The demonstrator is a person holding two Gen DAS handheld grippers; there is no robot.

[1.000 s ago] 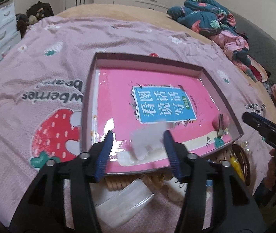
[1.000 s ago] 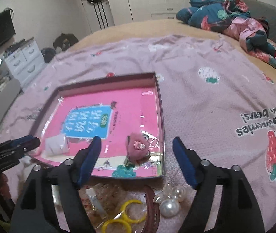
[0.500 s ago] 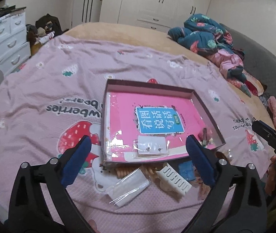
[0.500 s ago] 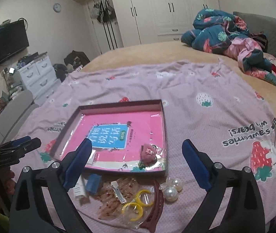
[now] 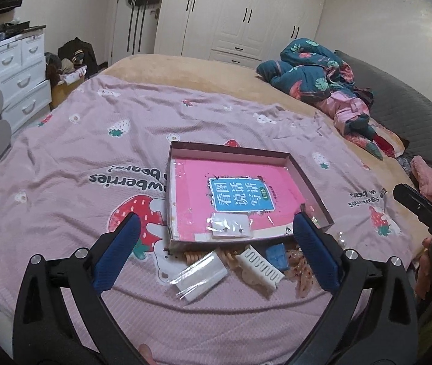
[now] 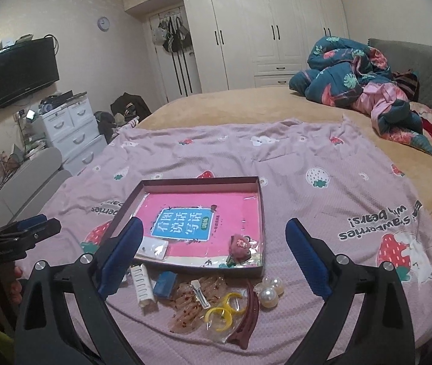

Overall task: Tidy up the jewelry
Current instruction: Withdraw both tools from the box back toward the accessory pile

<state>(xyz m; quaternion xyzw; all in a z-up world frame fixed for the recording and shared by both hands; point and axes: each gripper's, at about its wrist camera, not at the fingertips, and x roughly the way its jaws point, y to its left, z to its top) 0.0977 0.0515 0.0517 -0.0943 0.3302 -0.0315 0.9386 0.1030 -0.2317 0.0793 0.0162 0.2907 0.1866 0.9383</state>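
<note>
Two black claws with blue pads hover over a bed spread with a pink strawberry blanket (image 6: 322, 164). The left claw (image 5: 216, 249) and the right claw (image 6: 213, 252) both stand wide open, holding nothing. A shallow box (image 6: 260, 213) lies on the blanket, lined with a pink booklet. Inside it, an earring card (image 5: 231, 226) lies near the front left and a pink hair clip (image 6: 239, 246) near the front right. Just in front of the box lie pearl bobbles (image 6: 269, 292), yellow rings (image 6: 223, 310) and a maroon claw clip (image 6: 248, 316).
</note>
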